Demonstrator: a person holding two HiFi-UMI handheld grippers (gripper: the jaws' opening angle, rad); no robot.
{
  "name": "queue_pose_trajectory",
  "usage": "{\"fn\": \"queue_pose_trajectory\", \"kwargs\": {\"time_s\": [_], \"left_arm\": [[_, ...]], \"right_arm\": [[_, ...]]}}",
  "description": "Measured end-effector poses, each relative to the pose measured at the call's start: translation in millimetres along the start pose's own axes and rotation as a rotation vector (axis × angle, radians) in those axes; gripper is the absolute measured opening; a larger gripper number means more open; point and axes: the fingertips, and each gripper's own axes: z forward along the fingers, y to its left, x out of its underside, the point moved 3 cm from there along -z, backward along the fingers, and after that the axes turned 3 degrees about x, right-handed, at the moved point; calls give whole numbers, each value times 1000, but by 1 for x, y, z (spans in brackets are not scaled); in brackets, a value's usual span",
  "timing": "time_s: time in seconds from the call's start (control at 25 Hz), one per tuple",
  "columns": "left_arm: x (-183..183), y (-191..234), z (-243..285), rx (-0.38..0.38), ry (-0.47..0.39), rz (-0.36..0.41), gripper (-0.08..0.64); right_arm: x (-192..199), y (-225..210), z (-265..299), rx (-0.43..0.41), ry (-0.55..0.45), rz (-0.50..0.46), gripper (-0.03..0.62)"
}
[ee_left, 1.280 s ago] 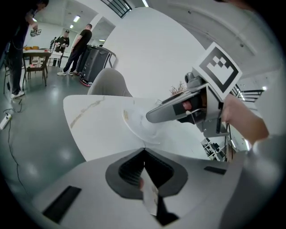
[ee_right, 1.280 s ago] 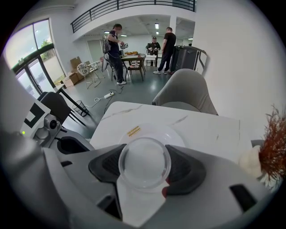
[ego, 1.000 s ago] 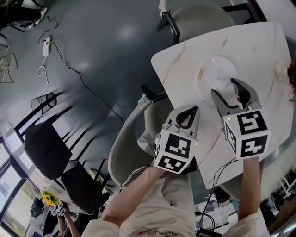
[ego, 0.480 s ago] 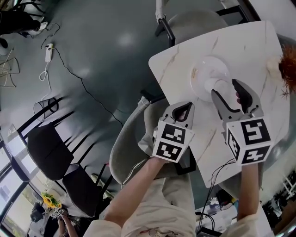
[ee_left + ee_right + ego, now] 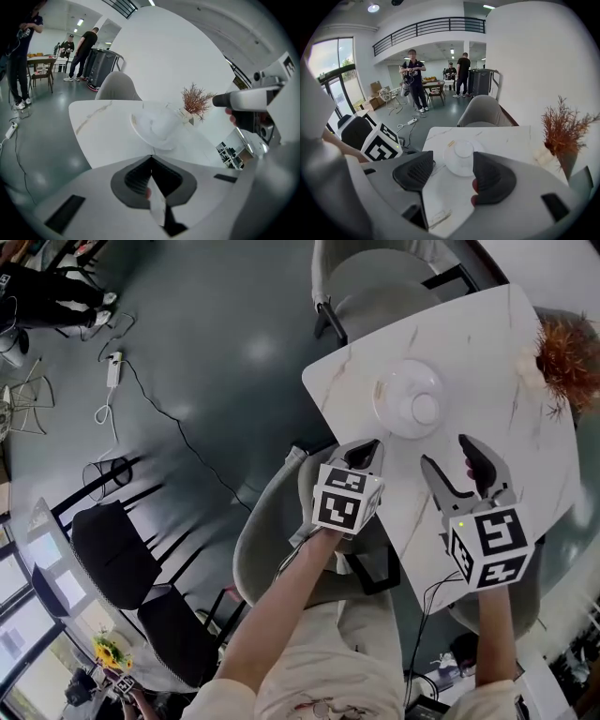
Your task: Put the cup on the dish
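Stood at one white marbled worktop [image 5: 506,343]. Held two claws nearest: left claw [image 5: 367,448] pressed together on nothing, right claw [image 5: 448,454] spread apart, empty. Beyond, found one cup [image 5: 425,409] sitting on one dish [image 5: 394,395]; farthest, one dried plant [image 5: 565,348].

The white marble table [image 5: 478,348] bears a white dish [image 5: 389,395] and, near one edge, a dried plant [image 5: 562,348].
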Motion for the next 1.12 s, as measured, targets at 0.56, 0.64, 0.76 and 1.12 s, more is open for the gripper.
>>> {"fn": "queue_pose_trajectory", "kwargs": {"time_s": [0.56,0.64,0.76,1.12], "left_arm": [[-7,-11,-26,-73,-102,78,3],[-19,-30,-36,-63,-134,129,3],[-37,-64,-57,-41,-189,161,3],[-49,-138,-115,7,-225,220,3]], "right_arm": [[37,10,-88,58,-85,46,268],[45,7,-100,69,-96,53,268],[58,1,-121,83,-110,92,268],[87,-4,-192,192,-179,138,131]]}}
